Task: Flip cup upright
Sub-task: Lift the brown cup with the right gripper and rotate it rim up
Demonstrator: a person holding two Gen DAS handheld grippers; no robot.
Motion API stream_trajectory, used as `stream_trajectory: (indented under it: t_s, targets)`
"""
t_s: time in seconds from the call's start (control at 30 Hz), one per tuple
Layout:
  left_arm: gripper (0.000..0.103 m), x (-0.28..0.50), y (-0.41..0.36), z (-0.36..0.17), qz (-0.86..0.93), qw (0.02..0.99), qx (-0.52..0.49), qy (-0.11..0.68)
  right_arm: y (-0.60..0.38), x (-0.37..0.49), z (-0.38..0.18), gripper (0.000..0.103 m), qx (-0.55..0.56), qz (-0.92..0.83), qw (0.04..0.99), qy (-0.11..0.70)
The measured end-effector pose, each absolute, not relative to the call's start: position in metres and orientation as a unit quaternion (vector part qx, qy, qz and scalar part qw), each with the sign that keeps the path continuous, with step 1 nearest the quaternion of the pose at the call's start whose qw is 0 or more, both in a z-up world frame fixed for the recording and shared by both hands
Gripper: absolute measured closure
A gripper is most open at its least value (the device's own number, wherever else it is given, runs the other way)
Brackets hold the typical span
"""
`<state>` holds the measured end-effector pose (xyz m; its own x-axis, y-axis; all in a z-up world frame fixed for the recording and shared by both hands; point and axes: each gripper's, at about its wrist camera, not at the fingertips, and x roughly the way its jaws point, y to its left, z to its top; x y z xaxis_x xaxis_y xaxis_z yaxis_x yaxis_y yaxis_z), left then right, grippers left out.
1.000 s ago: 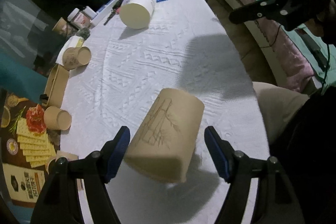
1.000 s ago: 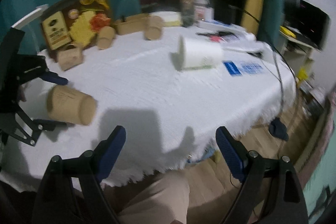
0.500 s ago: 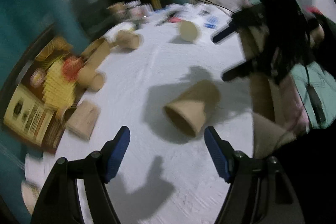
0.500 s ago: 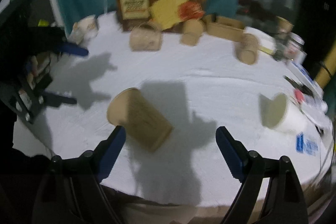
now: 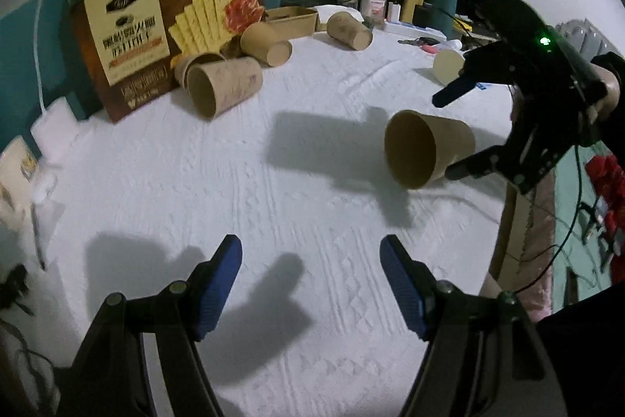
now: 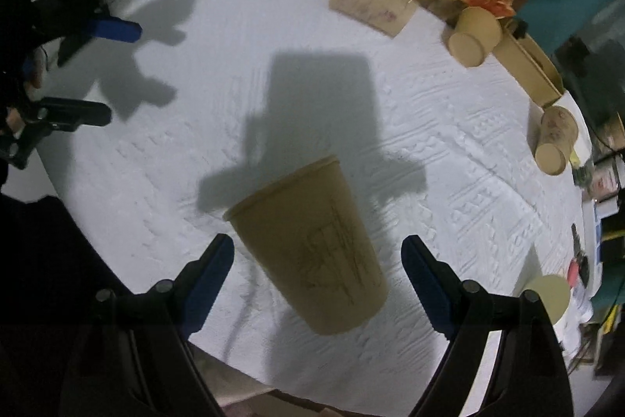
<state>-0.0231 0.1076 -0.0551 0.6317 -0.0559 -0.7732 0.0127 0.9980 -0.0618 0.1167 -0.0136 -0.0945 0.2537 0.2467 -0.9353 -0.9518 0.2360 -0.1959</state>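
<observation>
A brown paper cup (image 6: 312, 245) with a line drawing lies on its side on the white tablecloth, near the table's edge; in the left wrist view (image 5: 425, 147) its open mouth faces me. My right gripper (image 6: 316, 256) is open, its blue pads on either side of the cup, apart from it. It also shows in the left wrist view (image 5: 457, 131), open around the cup's base. My left gripper (image 5: 310, 272) is open and empty, well short of the cup; it shows at the left of the right wrist view (image 6: 105, 73).
Several other paper cups lie on their sides at the far side: one (image 5: 222, 85) by a cracker box (image 5: 164, 26), one (image 5: 267, 43), one (image 5: 349, 30). A cardboard tray (image 5: 293, 20), jars and clutter sit behind. A pale cup (image 6: 547, 296) lies at the right.
My left gripper has pulled back from the cup and swung round, so I see its mouth. My right gripper has come in over the cup, which now lies between its open fingers.
</observation>
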Motion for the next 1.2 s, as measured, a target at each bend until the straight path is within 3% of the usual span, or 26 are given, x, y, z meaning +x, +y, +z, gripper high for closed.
stream_trajectory:
  t_s: [0.53,0.57,0.67,1.0,1.2]
  targets:
    - [0.03,-0.032,0.114,-0.075,-0.036,0.898,-0.06,0.434,0.022,0.12,-0.126,0.018,-0.51,0.412,0.616,0.437]
    - [0.03,-0.032,0.115,-0.076,-0.033,0.898,-0.062,0.434,0.024,0.12,-0.128,0.019,-0.511,0.412,0.613,0.439]
    - [0.03,-0.034,0.119,-0.075,-0.033,0.898,-0.072,0.432,0.025,0.121,-0.129,0.036,-0.51,0.414,0.611,0.442]
    - [0.03,-0.032,0.116,-0.076,-0.034,0.897,-0.078,0.433,0.022,0.124,-0.108,0.038,-0.473,0.423,0.643,0.429]
    - [0.03,-0.03,0.116,-0.072,-0.024,0.901,-0.085,0.425,0.01,0.14,-0.093,0.038,-0.394,0.43,0.698,0.416]
